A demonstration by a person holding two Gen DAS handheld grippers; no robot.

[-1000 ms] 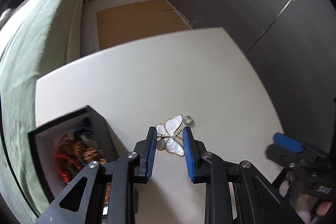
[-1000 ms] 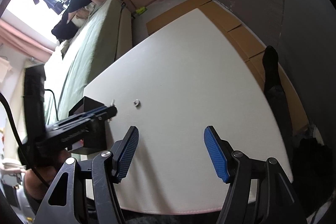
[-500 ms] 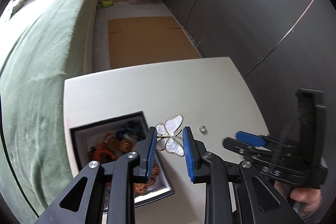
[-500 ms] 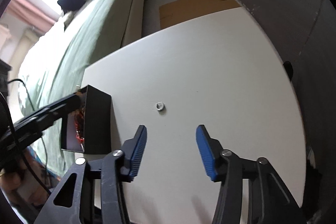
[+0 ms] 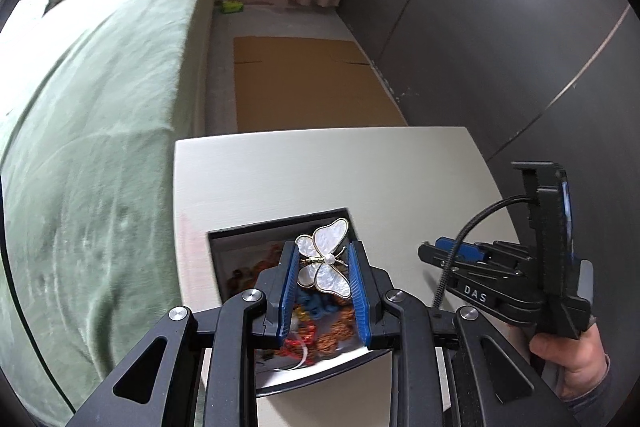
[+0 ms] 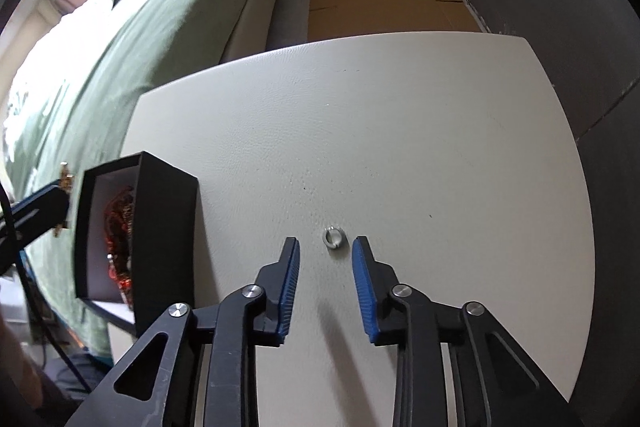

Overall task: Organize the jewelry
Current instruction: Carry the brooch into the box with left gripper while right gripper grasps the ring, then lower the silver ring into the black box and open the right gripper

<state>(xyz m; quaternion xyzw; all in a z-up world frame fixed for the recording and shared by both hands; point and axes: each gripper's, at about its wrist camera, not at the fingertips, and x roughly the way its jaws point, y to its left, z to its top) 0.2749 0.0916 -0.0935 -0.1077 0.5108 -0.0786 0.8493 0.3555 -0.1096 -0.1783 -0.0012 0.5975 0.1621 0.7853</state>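
The left gripper (image 5: 323, 269) pinches a butterfly pin (image 5: 325, 261) over the black box (image 5: 276, 223), while the right gripper (image 6: 326, 267) is closing, its pads not yet touching the little ring (image 6: 332, 238).

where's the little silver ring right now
In the right wrist view the silver ring lies on the white table, just ahead of the closing right tongs, right of the black box.

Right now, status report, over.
Left tool shut on butterfly brooch, above open box. Right tool closing, ring just past its tips, untouched. Nothing in the way.
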